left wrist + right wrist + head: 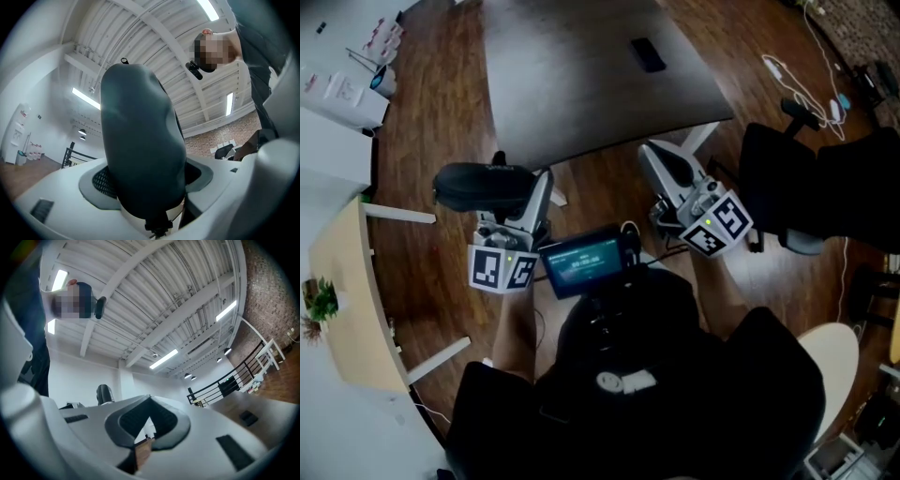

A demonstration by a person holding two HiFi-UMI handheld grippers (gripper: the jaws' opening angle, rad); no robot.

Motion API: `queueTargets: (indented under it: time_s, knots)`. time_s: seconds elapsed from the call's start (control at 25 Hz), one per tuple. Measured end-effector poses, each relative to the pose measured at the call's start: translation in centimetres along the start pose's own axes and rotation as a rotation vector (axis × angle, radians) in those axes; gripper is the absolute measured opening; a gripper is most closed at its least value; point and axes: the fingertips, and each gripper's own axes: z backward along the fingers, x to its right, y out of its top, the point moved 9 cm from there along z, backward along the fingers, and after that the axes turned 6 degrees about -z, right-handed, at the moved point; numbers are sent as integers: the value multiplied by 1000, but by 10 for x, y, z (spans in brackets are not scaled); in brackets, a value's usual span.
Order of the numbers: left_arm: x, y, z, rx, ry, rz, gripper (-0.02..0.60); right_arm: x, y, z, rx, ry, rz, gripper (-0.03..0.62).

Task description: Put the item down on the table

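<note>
My left gripper [534, 190] is clamped on the task's thing, a dark rounded item [140, 140]. In the left gripper view it fills the gap between the 2 jaws and bulges well past them. From the head view it sticks out sideways to the left of the jaws, held over the wood floor just short of the near edge of the grey table [581, 94], so it is not yet over the surface. My right gripper [658, 161] has its jaws pressed together with nothing between them, and it is also short of the table edge. I judge the item to be light, since 1 gripper carries it by 1 end without visible sag. The smooth, matte, curved skin suggests a padded or semi-stiff shell, not something brittle. That curve worries me: with the hold near 1 end, the long free part could pivot or slide in the pads. A hold across the narrow waist near the middle would be steadier. I cannot tell what the small tab [159, 228] at the near end is. A small black object [648, 53] lies further back on the table, well clear of the near edge.
</note>
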Motion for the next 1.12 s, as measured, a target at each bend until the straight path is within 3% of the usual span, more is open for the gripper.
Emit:
queueTargets:
  time_s: [0.24,0.48,0.64,0.8,1.0,1.12]
  knots:
    - [-24,-21,-70,-14,15,-19,354,67,21,-36,-14,12,4,3]
    - [-31,-37,-111,-21,21,-43,354,107,31,-53,-23,34,-1,3]
    - [-34,-52,-147,-78,24,-73,354,140,42,-67,-43,36,13,3]
    - [-41,-54,-166,-127,13,-158,354,144,44,-92,-69,54,42,28]
    - [-54,-64,-184,-211,-36,-273,354,131,40,-135,-115,167,71,39]
    - [-74,-79,-193,-280,-49,-285,354,130,35,-163,-137,230,60,203]
